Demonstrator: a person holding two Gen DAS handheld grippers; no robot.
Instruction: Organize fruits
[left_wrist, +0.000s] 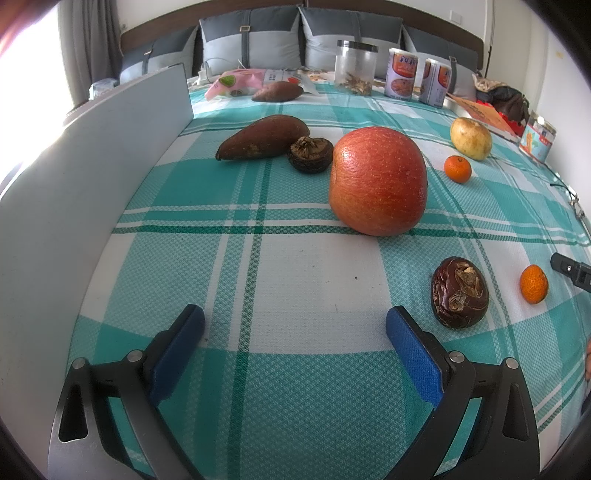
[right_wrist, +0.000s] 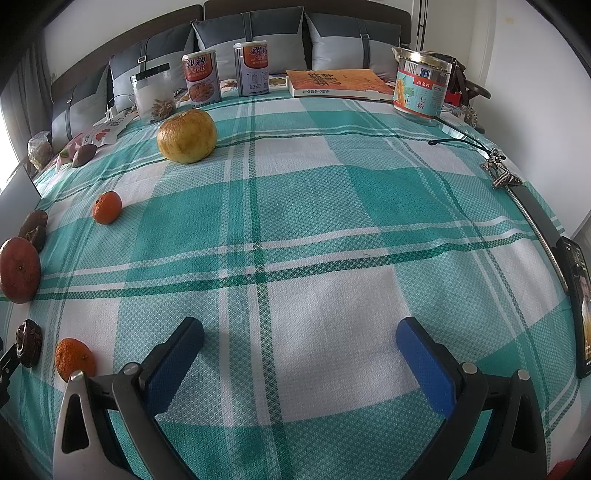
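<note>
The left gripper (left_wrist: 295, 325) is hanging low over the green and white cloth (left_wrist: 295, 387), pointing straight ahead. Its two blue fingers (left_wrist: 177, 350) are spread wide apart and are holding nothing. Going left to right in front of it, a brown sweet potato (left_wrist: 260, 137) is lying beside a dark round nut (left_wrist: 310, 154), and the nut is sitting just beside the big red apple (left_wrist: 378, 181). A small orange (left_wrist: 457, 169) and a yellow pear (left_wrist: 471, 138) are sitting farther right. Close to the right finger, a dark brown chestnut (left_wrist: 460, 292) and another small orange (left_wrist: 533, 283) are resting.

The right gripper (right_wrist: 300, 332) is also hovering low, spread wide and empty, over bare cloth, with the fruits well off to its left.
</note>
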